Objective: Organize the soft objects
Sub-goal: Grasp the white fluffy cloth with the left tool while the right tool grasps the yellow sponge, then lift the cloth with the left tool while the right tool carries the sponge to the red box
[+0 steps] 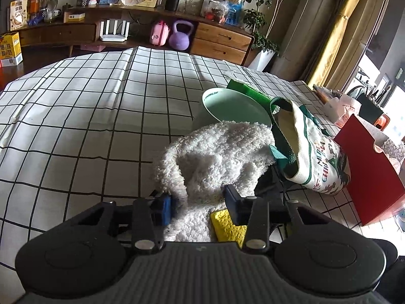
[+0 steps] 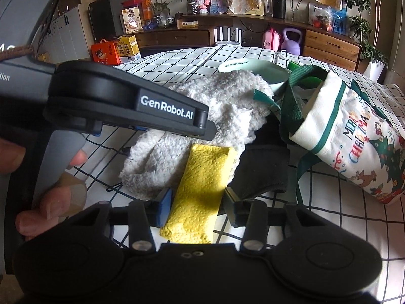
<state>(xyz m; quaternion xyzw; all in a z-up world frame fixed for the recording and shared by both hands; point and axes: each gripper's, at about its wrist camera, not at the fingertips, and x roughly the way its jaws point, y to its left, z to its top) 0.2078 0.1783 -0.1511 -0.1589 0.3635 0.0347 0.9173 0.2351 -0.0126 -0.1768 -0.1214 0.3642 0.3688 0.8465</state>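
Observation:
A white fluffy cloth (image 1: pixel 215 152) lies bunched on the checked tablecloth (image 1: pixel 76 101). My left gripper (image 1: pixel 200 204) is shut on its near fold, a pad pressing in from each side. In the right wrist view the left gripper (image 2: pixel 210 133) reaches in from the left, over the fluffy cloth (image 2: pixel 227 96). A yellow sponge (image 2: pixel 202 177) lies against the cloth's near edge, and my right gripper (image 2: pixel 197 205) is shut on it, both pads touching its sides. The sponge's (image 1: pixel 227 225) corner shows beside the left gripper's right finger. A Christmas tote bag (image 2: pixel 354 136) lies open-mouthed to the right.
A mint bowl (image 1: pixel 233 109) stands behind the cloth, with a green pack (image 1: pixel 245 88) beyond it. A black cloth (image 2: pixel 263 167) lies between the sponge and the bag. A red box (image 1: pixel 372 177) stands at the table's right edge. A person's hand (image 2: pixel 50 197) holds the left gripper's handle.

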